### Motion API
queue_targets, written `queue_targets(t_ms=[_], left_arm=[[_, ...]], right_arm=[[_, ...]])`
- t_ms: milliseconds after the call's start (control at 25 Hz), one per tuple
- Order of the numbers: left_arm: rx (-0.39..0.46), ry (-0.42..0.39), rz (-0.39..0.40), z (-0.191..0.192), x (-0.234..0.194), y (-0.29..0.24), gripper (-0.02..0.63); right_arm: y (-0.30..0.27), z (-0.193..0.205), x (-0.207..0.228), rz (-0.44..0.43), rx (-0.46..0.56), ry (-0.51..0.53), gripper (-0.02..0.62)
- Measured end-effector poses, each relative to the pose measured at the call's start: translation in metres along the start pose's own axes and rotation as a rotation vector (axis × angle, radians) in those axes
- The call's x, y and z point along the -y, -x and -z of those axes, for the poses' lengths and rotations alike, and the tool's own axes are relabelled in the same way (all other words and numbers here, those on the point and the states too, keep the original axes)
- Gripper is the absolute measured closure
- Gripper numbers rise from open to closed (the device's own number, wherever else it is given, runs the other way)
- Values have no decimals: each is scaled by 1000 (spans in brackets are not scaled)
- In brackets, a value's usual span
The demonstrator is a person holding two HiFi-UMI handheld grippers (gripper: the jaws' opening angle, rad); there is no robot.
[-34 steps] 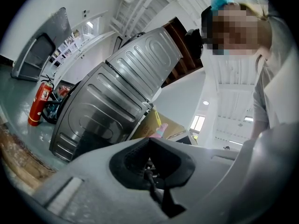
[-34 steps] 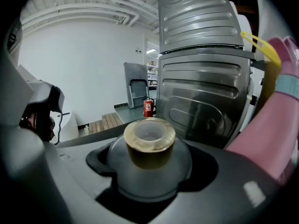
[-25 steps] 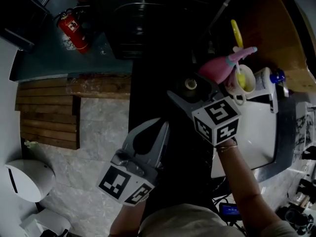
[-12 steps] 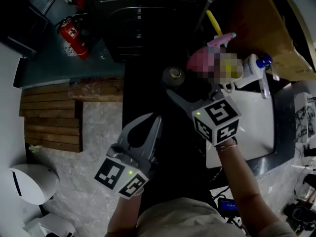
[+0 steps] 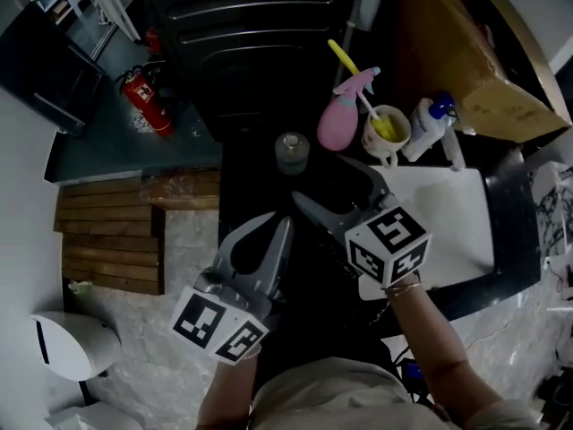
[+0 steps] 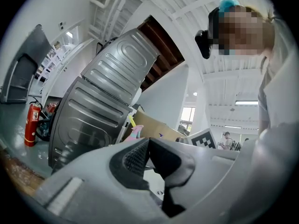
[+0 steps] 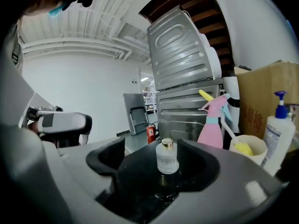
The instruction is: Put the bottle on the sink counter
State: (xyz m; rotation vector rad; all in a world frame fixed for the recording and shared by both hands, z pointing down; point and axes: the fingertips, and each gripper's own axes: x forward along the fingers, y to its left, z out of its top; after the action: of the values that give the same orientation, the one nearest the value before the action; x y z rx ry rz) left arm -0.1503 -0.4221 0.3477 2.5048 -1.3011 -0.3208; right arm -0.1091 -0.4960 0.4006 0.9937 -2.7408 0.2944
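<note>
We held the right tongs (image 5: 324, 179) released, the two jaws standing well apart with nothing gripped between them. The bottle (image 7: 167, 157), a small frosted one with a gold-coloured cap, stood upright on the dark counter (image 5: 255, 191) just ahead of those open jaws. In the right gripper view it sat in the gap between the two tips but beyond them, touching neither jaw.

We kept the left tongs (image 5: 283, 227) clenched, the ribbed pads pressed together on nothing. They hung beside the right tongs, on their left and nearer to us, pointing the same way over the counter's edge.

Beyond the right tongs, past the bottle and off to their right, stood a pink spray bottle (image 5: 337, 122). Just beside it was a pale cup (image 5: 385, 134) with a yellow brush (image 5: 351, 64) leaning out of it, and next to that a white pump bottle (image 5: 428, 127) with a blue head. A cardboard box (image 5: 466, 52) rose behind that row. The white sink basin (image 5: 448, 213) lay directly to the right of the right tongs. Straight ahead of both tongs stood a ribbed grey metal cabinet (image 6: 98, 111). Far off to the left of the left tongs a red fire extinguisher (image 5: 148, 102) stood on the floor.
</note>
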Motion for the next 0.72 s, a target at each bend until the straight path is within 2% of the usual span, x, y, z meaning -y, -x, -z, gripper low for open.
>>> queue_targets(t_ms=[320,520,720], left_arm=[[34,-17,-22,0,64,13,600],[41,-34,-4,5,112,17,600],[57,-53,1,10,158,28,600]], right_arm=[[73,-31,-15,-58,145,-102,255],[121,-38,-30,-101,196,-110,255],[174,-39,-51,-189,201,-58,272]])
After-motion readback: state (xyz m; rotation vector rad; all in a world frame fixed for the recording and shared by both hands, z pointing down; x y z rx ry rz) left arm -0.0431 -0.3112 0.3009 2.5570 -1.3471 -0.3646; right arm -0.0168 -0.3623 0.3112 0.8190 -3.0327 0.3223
